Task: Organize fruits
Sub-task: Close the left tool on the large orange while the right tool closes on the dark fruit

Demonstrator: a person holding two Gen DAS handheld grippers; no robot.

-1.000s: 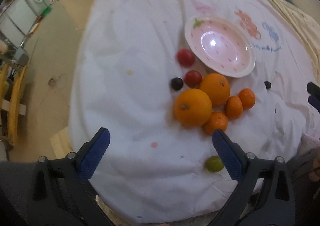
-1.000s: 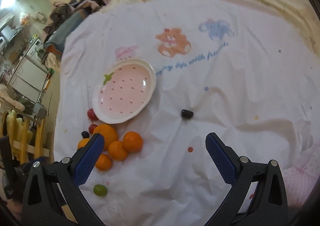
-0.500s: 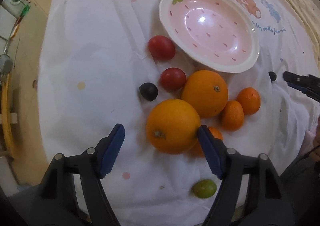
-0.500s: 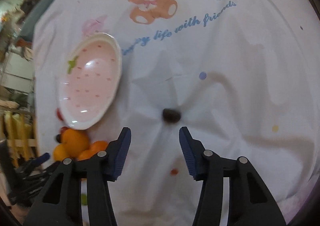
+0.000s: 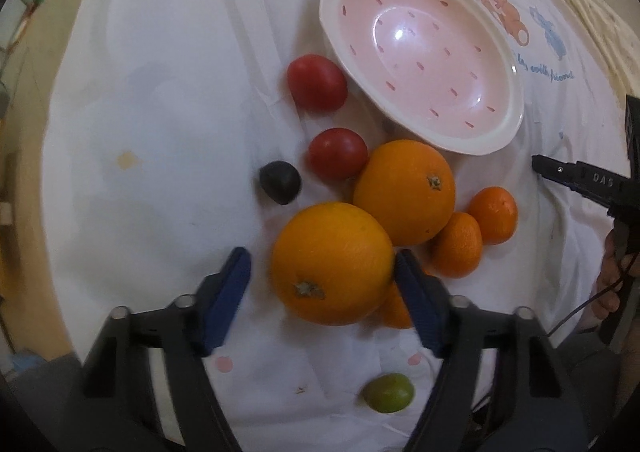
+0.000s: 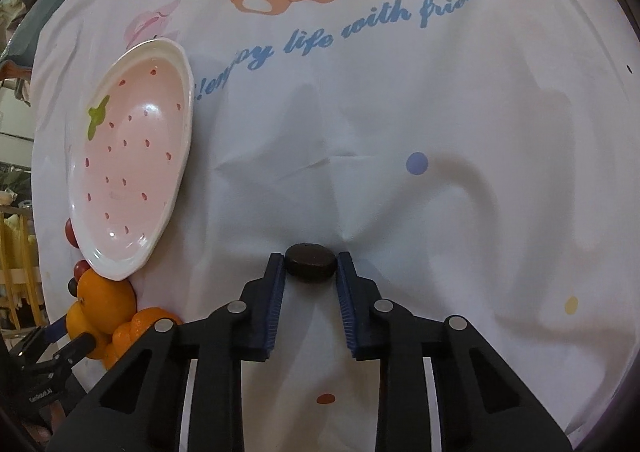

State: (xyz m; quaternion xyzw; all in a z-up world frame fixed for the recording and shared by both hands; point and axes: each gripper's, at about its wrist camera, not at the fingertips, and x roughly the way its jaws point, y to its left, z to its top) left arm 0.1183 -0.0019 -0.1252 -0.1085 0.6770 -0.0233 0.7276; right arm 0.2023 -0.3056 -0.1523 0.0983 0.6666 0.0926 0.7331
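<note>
In the left wrist view my left gripper is open around a large orange; the right pad touches it, the left pad stands a little off. Behind it lie a second large orange, small tangerines, two red tomatoes, a dark plum and a green fruit. The pink strawberry-pattern plate is empty. In the right wrist view my right gripper is shut on a dark round fruit that rests on the cloth, right of the plate.
A white cartoon-print cloth covers the table. Its left edge drops to the floor with furniture beyond. The right gripper's body shows at the right edge of the left wrist view.
Both grippers moved down and forward. The left narrowed around the large orange. The right closed from a wide gap onto the dark fruit.
</note>
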